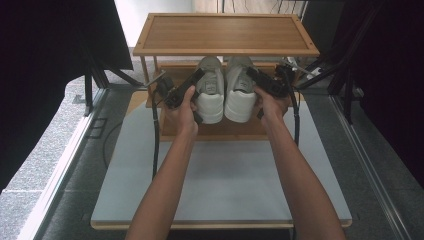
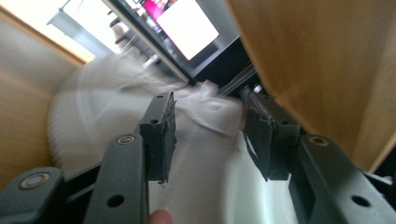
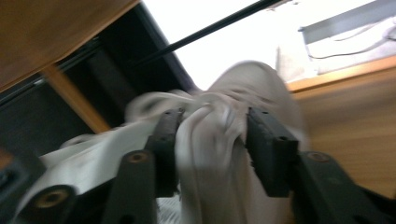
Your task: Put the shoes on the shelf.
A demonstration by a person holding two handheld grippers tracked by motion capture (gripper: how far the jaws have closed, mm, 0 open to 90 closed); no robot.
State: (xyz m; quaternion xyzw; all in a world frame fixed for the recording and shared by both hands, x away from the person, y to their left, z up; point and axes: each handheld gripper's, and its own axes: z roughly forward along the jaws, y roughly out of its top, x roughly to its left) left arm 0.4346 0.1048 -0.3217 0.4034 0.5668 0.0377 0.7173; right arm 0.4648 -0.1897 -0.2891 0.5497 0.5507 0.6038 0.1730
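While both jaws stand open, shoes sit on the rack [image 1: 227,131].
Left hand-held gripper [image 1: 200,76] and right hand-held gripper [image 1: 251,75] straddle the shoes' [image 1: 211,95] collars; withdrawing crookedly could snag and drag them off.

A pale grey bench [image 1: 225,185] with a wooden edge fills the lower middle of the high view. At top centre stands a two-tier wooden rack [image 1: 225,32] with a slatted top. Grey speckled carpet [image 1: 35,165] runs down both sides, crossed by metal floor rails [image 1: 65,165]. Dark curtains [image 1: 45,45] hang at upper left and right. Bright light [image 1: 150,7] shows behind the rack.
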